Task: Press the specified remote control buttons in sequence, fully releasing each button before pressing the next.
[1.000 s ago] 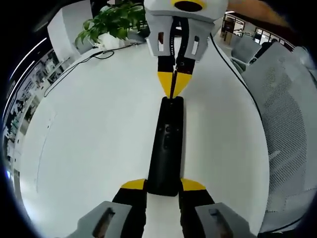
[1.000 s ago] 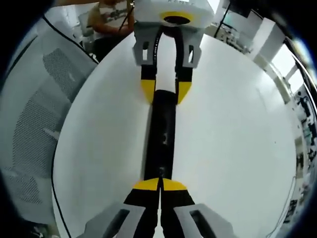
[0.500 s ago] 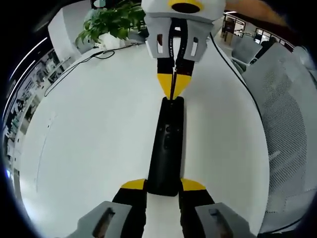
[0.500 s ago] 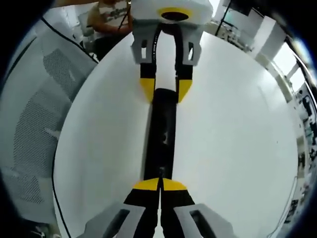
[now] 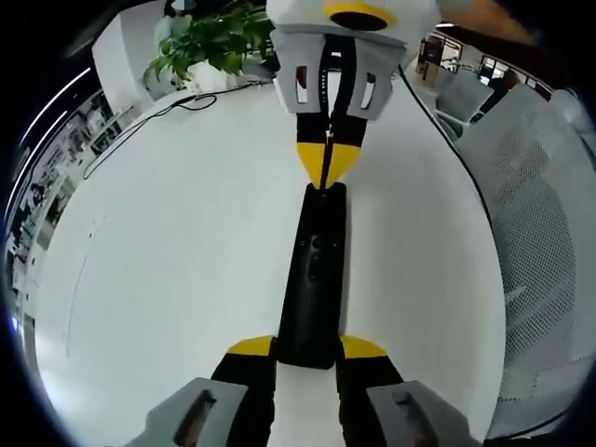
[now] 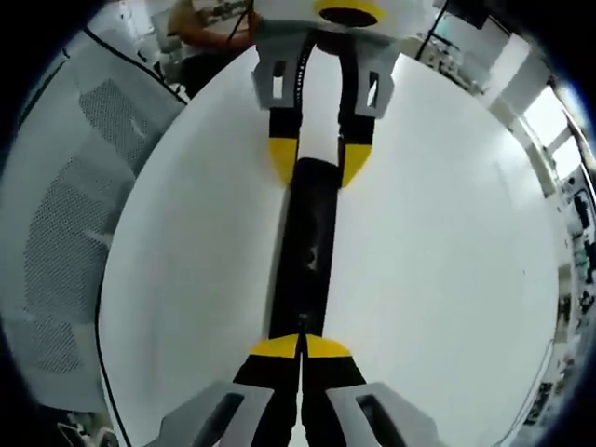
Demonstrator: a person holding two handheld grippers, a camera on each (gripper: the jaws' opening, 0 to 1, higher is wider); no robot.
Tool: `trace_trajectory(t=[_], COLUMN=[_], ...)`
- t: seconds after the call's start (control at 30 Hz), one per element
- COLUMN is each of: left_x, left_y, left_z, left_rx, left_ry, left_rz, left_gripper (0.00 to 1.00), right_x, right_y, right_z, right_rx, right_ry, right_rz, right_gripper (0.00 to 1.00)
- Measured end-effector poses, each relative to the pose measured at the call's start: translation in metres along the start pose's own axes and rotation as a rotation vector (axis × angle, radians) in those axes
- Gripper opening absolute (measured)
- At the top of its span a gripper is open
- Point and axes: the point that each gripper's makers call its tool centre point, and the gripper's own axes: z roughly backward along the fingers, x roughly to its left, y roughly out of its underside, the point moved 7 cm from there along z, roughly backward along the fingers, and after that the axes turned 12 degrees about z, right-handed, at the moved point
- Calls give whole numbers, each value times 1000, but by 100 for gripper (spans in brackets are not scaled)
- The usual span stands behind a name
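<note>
Remote control [image 5: 315, 279] lies lengthwise mid-frame on white table [image 5: 168, 242], plant pot [image 5: 209, 42] w/ green leaves upper left. My left gripper [image 5: 308, 346] clamps its near end. My right gripper [image 6: 300, 345], tips pinched together, sits on the opposite end.

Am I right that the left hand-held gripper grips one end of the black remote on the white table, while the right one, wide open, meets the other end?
Not quite: in the right gripper view the right hand-held gripper is shut, its yellow tips together at the end of the remote. The left hand-held gripper does grip the opposite end, on the white table.
</note>
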Motion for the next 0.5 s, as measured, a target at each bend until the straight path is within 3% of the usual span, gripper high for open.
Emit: trace_trajectory(t=[0.2, 0.5], left_x=[1, 1], left_y=[0, 0], left_z=[0, 0], left_rx=[2, -3], left_ry=[0, -3], left_rz=[0, 6], left_gripper=[24, 24], right_x=[0, 1], right_y=[-2, 1], right_z=[-1, 0], right_rx=[36, 10], right_ry=[-13, -2], right_rz=[22, 46], right_gripper=[0, 0])
